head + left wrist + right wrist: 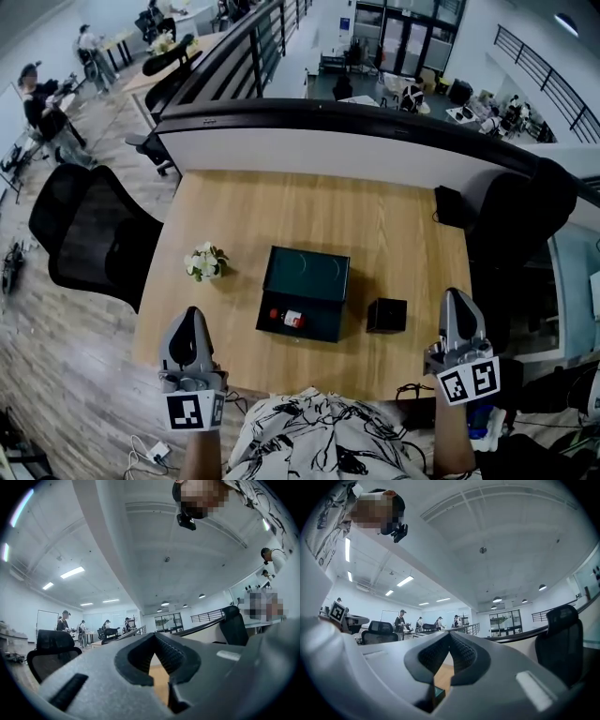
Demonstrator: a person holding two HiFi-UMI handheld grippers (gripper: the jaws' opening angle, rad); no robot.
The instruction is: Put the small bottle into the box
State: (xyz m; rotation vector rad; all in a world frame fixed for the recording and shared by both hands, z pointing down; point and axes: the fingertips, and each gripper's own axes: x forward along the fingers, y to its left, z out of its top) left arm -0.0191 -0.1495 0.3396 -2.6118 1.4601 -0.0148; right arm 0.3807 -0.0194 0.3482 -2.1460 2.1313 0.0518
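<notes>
I read both claws as fully closed and empty. In the left gripper view the ribbed dark pads of the left gripper [154, 637] meet at their tips with nothing between them, and in the right gripper view the right gripper [450, 635] shows the same. In the head view each claw carries a cube with black-and-white square markers. The left gripper [192, 313] and the right gripper [457, 294] sit at the near edge of the wood-grain table [394, 234]. The small bottle [287, 318] lies on its side inside the box [319, 272], ahead of both claws and between them, well apart from each. Its long axis runs across the claws' pointing line, with the red cap end toward the left claw. Its white label is too small to read. The box is dark green, rectangular and matte. A small black cube-shaped case [386, 316] stands just beside it on the right-claw side. A small pot of white flowers [205, 262] stands ahead of the left claw.
</notes>
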